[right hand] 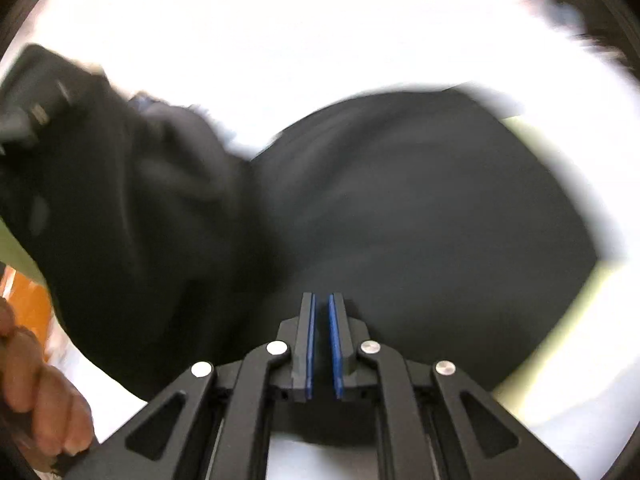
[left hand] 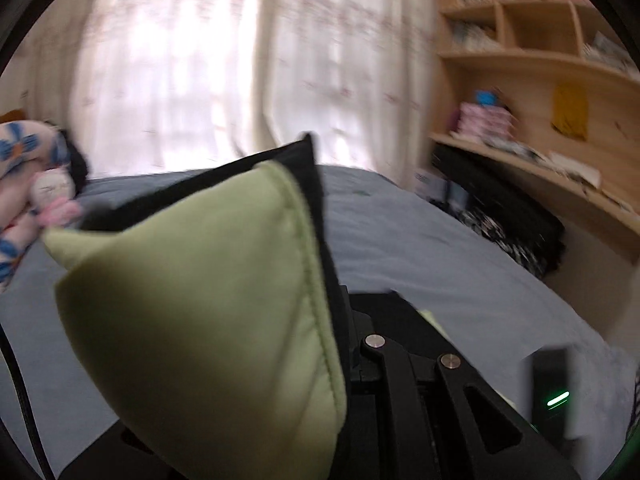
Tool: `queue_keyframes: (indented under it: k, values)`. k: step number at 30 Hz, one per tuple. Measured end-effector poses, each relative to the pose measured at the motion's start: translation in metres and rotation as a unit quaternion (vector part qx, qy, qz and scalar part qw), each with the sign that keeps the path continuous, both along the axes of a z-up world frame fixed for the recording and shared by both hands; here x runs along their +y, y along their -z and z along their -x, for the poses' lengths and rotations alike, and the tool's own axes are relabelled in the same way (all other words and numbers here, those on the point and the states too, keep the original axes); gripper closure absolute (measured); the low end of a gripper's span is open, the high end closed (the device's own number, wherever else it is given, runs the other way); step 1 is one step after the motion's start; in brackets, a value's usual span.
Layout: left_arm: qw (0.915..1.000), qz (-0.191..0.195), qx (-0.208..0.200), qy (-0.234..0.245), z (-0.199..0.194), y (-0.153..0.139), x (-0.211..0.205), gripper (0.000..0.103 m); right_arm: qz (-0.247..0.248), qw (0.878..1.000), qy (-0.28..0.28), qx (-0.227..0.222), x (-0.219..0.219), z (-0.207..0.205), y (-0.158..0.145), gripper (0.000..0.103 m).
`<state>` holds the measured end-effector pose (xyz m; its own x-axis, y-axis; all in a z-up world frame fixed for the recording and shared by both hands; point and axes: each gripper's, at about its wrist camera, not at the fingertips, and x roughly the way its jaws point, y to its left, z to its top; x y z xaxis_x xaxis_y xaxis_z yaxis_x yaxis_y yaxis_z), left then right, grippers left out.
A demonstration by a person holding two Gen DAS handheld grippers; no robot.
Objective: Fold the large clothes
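Both grippers are black, built of flat linkage bars joined by round silver pins. On the right gripper (right hand: 322, 308) the two narrow fingers carry blue pads (right hand: 335, 344) and stand nearly together, a thin slit between them; nothing can be seen pinched at the tips, which sit over the dark cloth of the garment (right hand: 420, 208). Whether any fabric is nipped between them cannot be told through the blur. That garment is a large piece with a black, matte outer face and a pale green inner face showing as a thin strip along its right edge. It spreads in a broad rounded mass across a white, overexposed surface (right hand: 280, 40), with a bunched black fold rising to the left. A person's hand (right hand: 36, 392) grips a handle at the near left, fingers curled.

From the left wrist, the left gripper (left hand: 348, 304) is clenched on the garment's hem (left hand: 240, 300): its fingertips are buried under a padded green panel with a stitched seam along its edge, backed by black fabric that rises to a point. The cloth is lifted above a bed (left hand: 420, 248) covered in smooth grey-blue sheeting. Far left on the bed lie soft toys (left hand: 36, 184), pink, white and blue-flowered. Sheer pale curtains (left hand: 240, 60) hang behind, and light wooden shelves (left hand: 540, 40) with books and papers fill the right.
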<state>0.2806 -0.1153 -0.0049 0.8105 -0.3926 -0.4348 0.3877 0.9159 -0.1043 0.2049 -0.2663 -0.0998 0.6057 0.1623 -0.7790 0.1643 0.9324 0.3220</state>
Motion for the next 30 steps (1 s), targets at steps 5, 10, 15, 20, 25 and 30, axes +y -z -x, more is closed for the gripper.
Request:
queue_keyframes:
  k: [5, 10, 15, 20, 25, 30]
  values:
    - [0.9945, -0.025, 0.064, 0.078, 0.003, 0.059, -0.088, 0.095, 0.066, 0.992, 0.108, 0.027, -0.082, 0.046, 0.01, 0.095]
    - [0.983, -0.069, 0.14, 0.098, -0.003, 0.129, -0.132, 0.093, 0.025, 0.99, 0.127, 0.047, -0.111, 0.057, 0.03, 0.095]
    - [0.9803, -0.035, 0.161, 0.109, -0.008, 0.13, -0.132, 0.084, 0.021, 0.992, 0.121, 0.038, -0.107, 0.063, 0.029, 0.095]
    - [0.9757, -0.005, 0.18, 0.125, 0.002, 0.119, -0.119, 0.06, -0.005, 0.992, 0.123, 0.021, -0.113, 0.062, 0.02, 0.094]
    - [0.9775, 0.022, 0.165, 0.13, 0.034, 0.097, -0.08, 0.045, -0.021, 0.993, 0.114, -0.019, -0.111, 0.063, -0.004, 0.066]
    - [0.988, 0.018, 0.144, 0.053, 0.041, 0.079, -0.036, 0.045, -0.058, 0.995, 0.076, -0.03, -0.107, 0.056, -0.02, 0.063]
